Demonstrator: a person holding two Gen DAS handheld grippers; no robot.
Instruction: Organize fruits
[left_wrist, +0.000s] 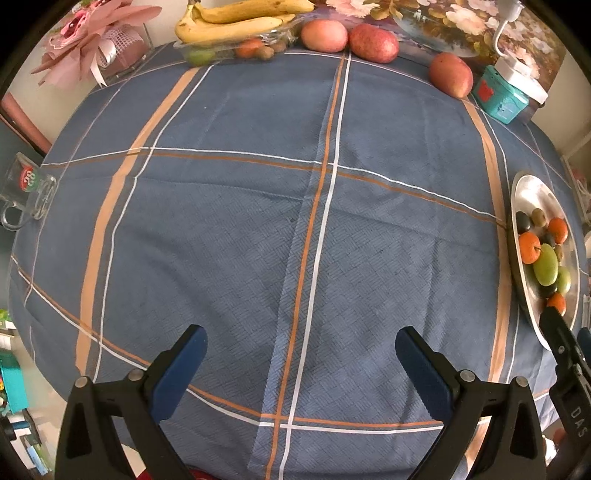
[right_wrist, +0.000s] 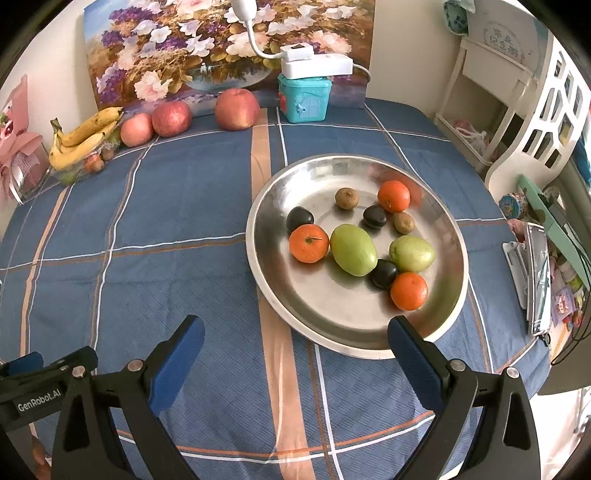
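A steel plate (right_wrist: 295, 177) on the blue checked tablecloth holds three oranges (right_wrist: 308, 243), two green fruits (right_wrist: 353, 249), dark plums (right_wrist: 299, 218) and small brown fruits (right_wrist: 347, 198). My right gripper (right_wrist: 296, 334) hangs open just before the plate's near rim, nothing between its fingers. In the left wrist view the same plate (left_wrist: 530, 192) lies at the far right edge. My left gripper (left_wrist: 301, 343) is open and empty over the middle of the cloth. Three red apples (right_wrist: 237, 109) and a clear tray with bananas (right_wrist: 82, 138) line the table's back edge.
A teal tin (right_wrist: 304, 98) with a white lamp base on it stands at the back beside a flower painting (right_wrist: 221, 48). A glass mug (left_wrist: 26, 194) sits at the table's left edge. Pink paper flowers (left_wrist: 92, 37) stand back left. A white shelf (right_wrist: 517, 110) and clutter stand right.
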